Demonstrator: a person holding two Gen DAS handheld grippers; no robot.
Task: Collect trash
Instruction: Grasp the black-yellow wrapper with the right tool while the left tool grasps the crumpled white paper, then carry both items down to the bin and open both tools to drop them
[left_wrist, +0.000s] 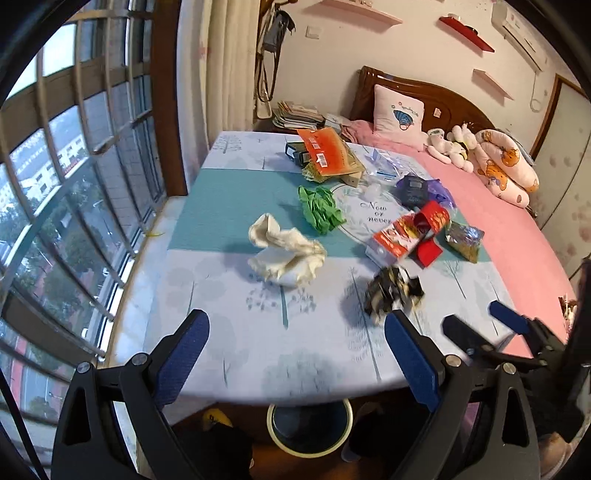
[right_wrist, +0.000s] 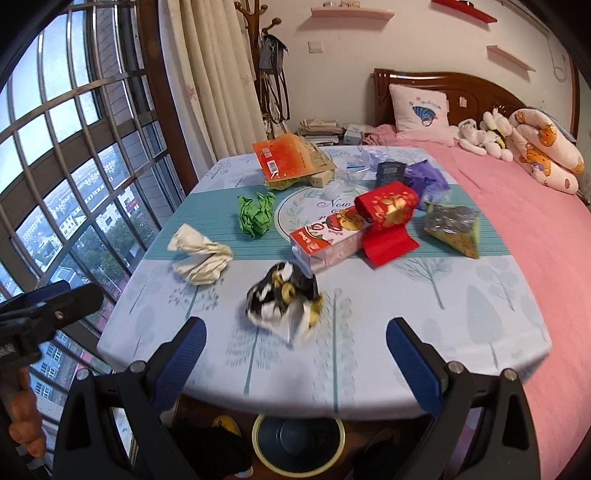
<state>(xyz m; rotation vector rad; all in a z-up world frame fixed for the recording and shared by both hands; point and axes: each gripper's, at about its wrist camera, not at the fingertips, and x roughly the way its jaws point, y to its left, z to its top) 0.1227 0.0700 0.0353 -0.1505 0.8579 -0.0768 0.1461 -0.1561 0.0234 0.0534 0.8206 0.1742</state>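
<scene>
Your bench, under a pale tree-print cloth with a teal band, fills the middle of both views, with the pink bed running along its right edge. Low at centre frame, below the bench's near edge, stands the round bin with a cream rim.

On the teal band, right of centre, a red-and-white carton lies on its side, touching a red packet. At the far edge, upper centre, sits an orange bag. The crumpled white paper lies left of centre, the green wad just beyond it.

The black-and-yellow crumpled wrapper rests on the cloth nearest you, blurred, just ahead of your right claw, which is spread wide and empty. Your left claw is likewise released and holds nothing; that wrapper sits by its right finger tip.
</scene>
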